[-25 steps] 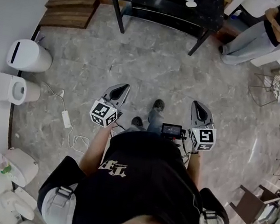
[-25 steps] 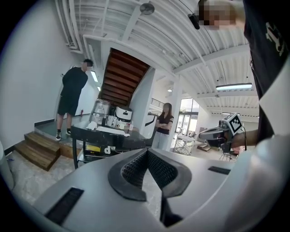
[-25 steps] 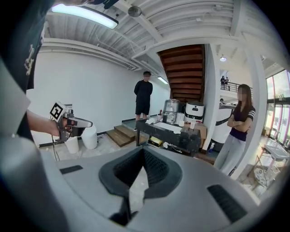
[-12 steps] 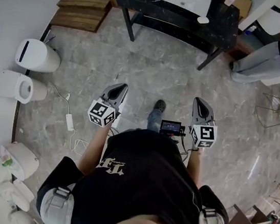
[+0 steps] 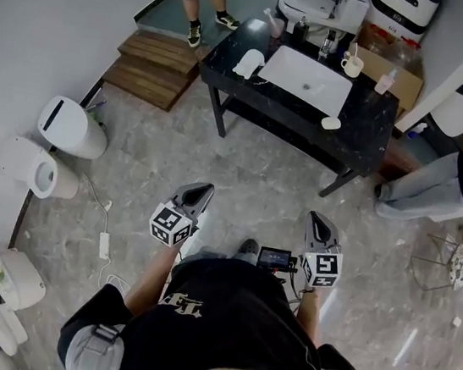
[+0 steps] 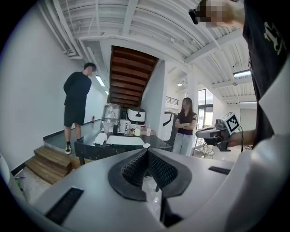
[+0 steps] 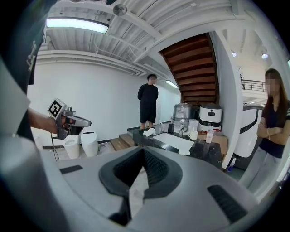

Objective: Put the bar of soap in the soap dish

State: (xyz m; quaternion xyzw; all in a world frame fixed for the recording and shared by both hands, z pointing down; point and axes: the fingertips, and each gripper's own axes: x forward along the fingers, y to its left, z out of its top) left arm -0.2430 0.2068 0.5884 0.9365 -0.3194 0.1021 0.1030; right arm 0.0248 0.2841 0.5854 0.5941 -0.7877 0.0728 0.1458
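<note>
- Square black-and-white markers are carried on the cube of each gripper. The pale print on the person's black shirt (image 5: pixel 187 276) cannot be read.
- A white basin (image 5: pixel 306 79) is set into the top of the black table (image 5: pixel 371 118); its bowl shows plain white.
- A white mug (image 5: pixel 351 66) is placed on the table behind the basin, with a thin stick-like thing standing in it.
- A small white oval item (image 5: pixel 332 123) is seen on the table's near edge, just beside the basin; whether it is the soap or the dish cannot be told.
- The left gripper (image 5: pixel 200 189) and right gripper (image 5: pixel 319 221) are held well short of the table, each with its jaws pressed together on nothing.
</note>
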